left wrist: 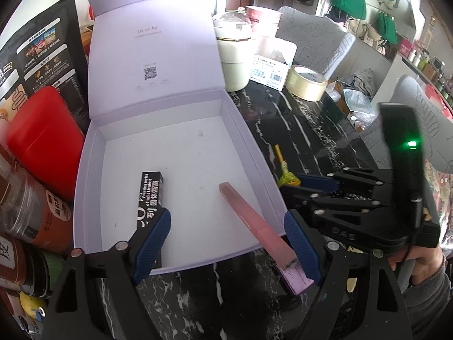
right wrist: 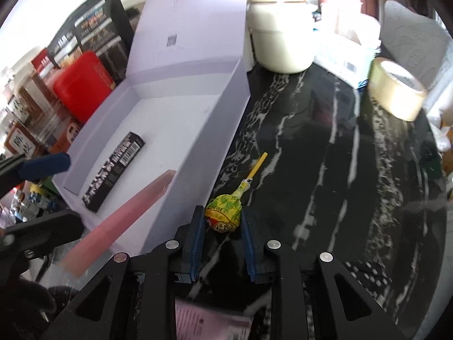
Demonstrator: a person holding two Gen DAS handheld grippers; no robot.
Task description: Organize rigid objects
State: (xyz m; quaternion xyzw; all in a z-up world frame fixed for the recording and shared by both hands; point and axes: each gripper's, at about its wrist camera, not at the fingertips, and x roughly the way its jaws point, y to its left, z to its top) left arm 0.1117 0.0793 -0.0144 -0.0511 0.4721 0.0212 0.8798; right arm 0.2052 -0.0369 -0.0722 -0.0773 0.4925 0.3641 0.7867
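A pale lilac gift box (left wrist: 158, 119) sits open on the black marbled desk (left wrist: 297, 130), its hinged lid (left wrist: 153, 53) standing upright behind the tray. Inside the tray lies a black lip-gloss carton (left wrist: 151, 189) flat on the white floor, toward the near left corner. A long pink carton (left wrist: 254, 223) leans over the box's near right wall: its far end rests down inside the tray, its near end sticks out past the rim above the desk.

The left gripper (left wrist: 226, 243) hangs at the box's near edge with its jaws spread wide. The pink carton's outer end lies against the right pad; from this angle it is hard to say whether that is real contact or mere overlap, but the jaws plainly clamp nothing.

The right gripper (right wrist: 223, 240) is low on the desk just beside the box's right wall. Its jaws are narrowed around the yellow-wrapped head of a lollipop (right wrist: 225, 215), which lies on the desk with its stick pointing away; both pads sit close to the wrapper, apparently touching it.

Left of the box stand a red tin (left wrist: 45, 138) and a clear jar (left wrist: 31, 215) with brownish contents. Behind the box is a cream lidded canister (left wrist: 233, 53); a roll of clear tape (left wrist: 307, 82) lies farther right on the desk.
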